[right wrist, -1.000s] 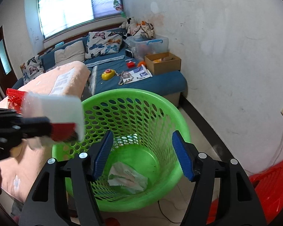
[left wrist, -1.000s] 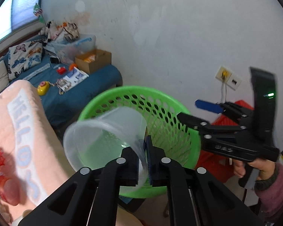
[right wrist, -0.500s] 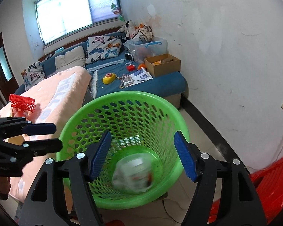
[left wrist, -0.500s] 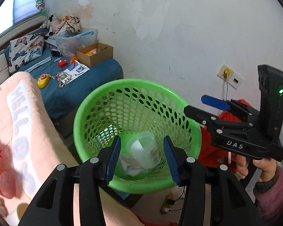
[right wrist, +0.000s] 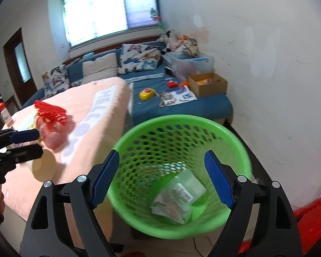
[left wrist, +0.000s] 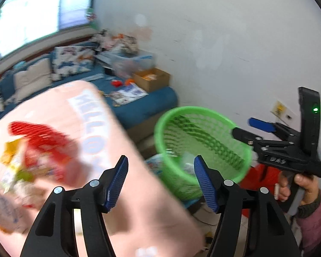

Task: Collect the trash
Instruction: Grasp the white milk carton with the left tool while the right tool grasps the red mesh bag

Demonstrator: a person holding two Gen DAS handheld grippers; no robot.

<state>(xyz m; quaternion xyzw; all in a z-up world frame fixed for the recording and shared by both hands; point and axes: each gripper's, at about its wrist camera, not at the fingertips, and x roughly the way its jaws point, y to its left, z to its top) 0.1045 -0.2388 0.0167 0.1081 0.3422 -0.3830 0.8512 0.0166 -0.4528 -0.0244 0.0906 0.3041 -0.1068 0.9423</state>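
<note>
In the left wrist view the left gripper (left wrist: 160, 177) fills the bottom edge, its blue-padded jaws spread wide with nothing between them, hanging over the edge of a pink blanket (left wrist: 109, 150). In the right wrist view the right gripper (right wrist: 161, 177) also stands wide open and empty, poised above the green basket (right wrist: 241, 150). Down in the basket, at about 5 o'clock of its floor, lie a clear cup (right wrist: 189, 182) on its side and crumpled paper (right wrist: 169, 207) just beside it, touching. From the left view the basket (left wrist: 171, 145) sits at 3 o'clock of the blanket, with the right gripper (left wrist: 246, 130) beyond its rim at 3 o'clock. On the blanket, at 9 o'clock in the left view, lies a blurred red mesh (left wrist: 40, 137) with yellow and white wrappers (left wrist: 8, 171) beside it; what they are exactly cannot be told. Farther off, at 12 o'clock in the right view, a blue sofa (right wrist: 182, 107) bears a cardboard box (right wrist: 207, 84), a yellow toy (right wrist: 146, 94) and butterfly cushions (right wrist: 141, 61), under a window (right wrist: 109, 10).
</note>
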